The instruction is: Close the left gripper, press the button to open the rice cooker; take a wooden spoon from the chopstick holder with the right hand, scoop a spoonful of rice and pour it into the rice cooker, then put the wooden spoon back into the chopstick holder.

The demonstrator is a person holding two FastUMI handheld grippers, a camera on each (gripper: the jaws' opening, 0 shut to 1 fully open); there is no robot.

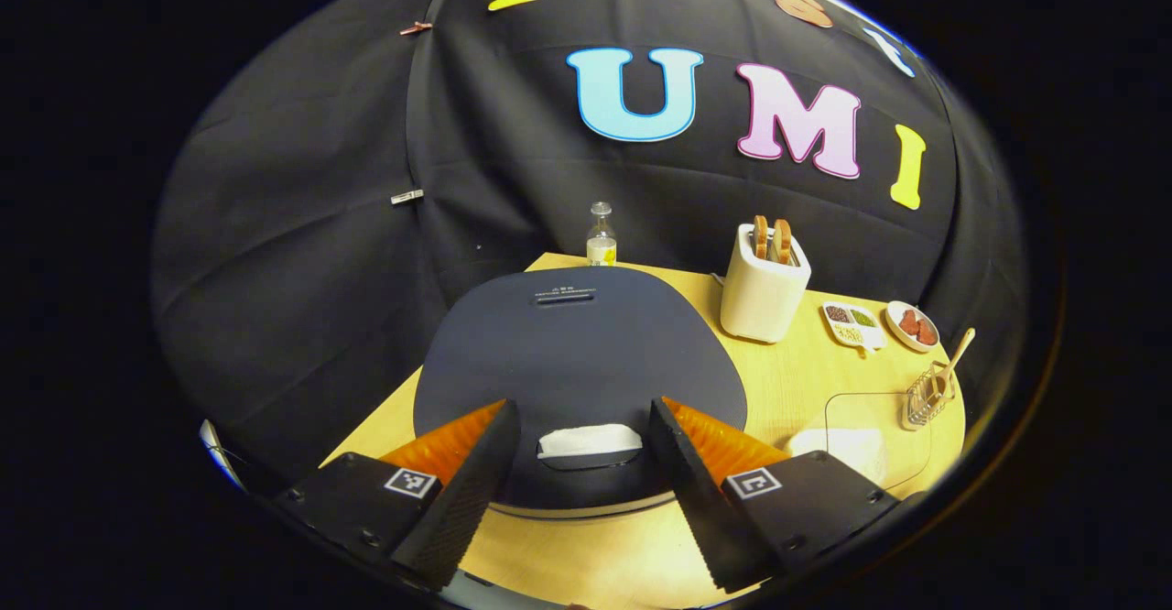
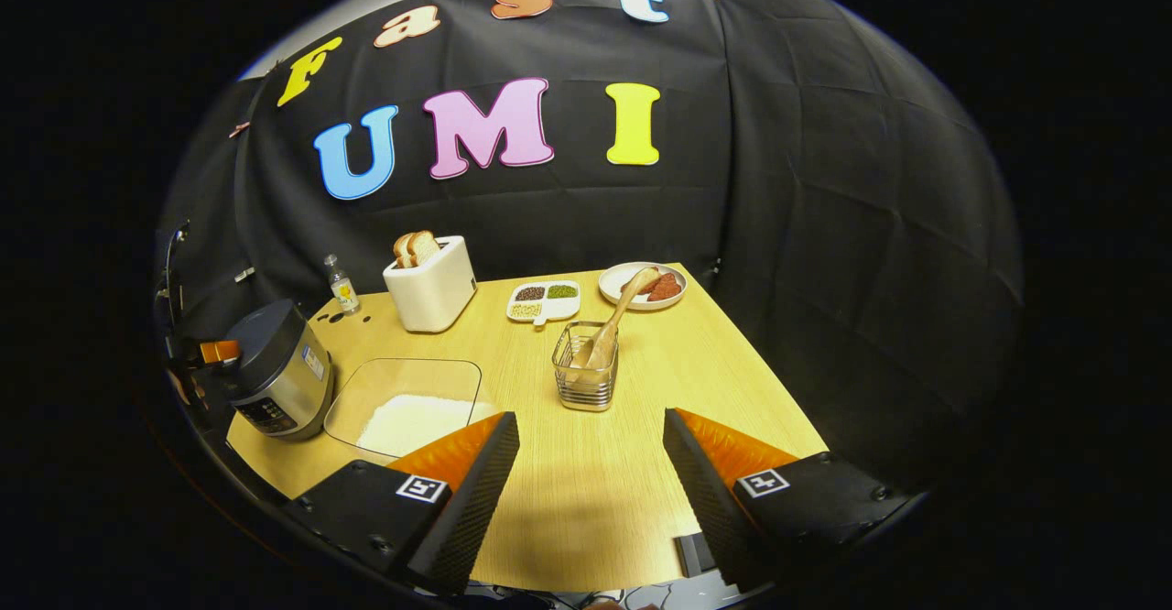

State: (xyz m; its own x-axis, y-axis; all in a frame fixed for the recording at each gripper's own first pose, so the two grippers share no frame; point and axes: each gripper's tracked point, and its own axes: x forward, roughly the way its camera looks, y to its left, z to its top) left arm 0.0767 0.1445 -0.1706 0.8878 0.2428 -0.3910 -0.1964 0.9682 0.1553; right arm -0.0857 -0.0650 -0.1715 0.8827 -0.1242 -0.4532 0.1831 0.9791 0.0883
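Observation:
The dark rice cooker (image 1: 580, 354) stands shut right in front of my left gripper (image 1: 583, 425), whose open fingers frame its white front button (image 1: 589, 440) from above. In the right gripper view the rice cooker (image 2: 275, 372) sits at the table's left edge, with the left gripper (image 2: 206, 354) over it. A wooden spoon (image 2: 615, 321) leans in the wire chopstick holder (image 2: 586, 368) mid-table. A clear tray of white rice (image 2: 403, 413) lies between cooker and holder. My right gripper (image 2: 591, 441) hovers open above the table's near side, short of the holder, holding nothing.
A white toaster (image 2: 432, 291) with bread slices, a small bottle (image 2: 341, 286), a divided dish of beans (image 2: 544, 301) and a plate of red food (image 2: 652, 286) line the far side of the wooden table (image 2: 586, 500). Black cloth walls close in behind and to the right.

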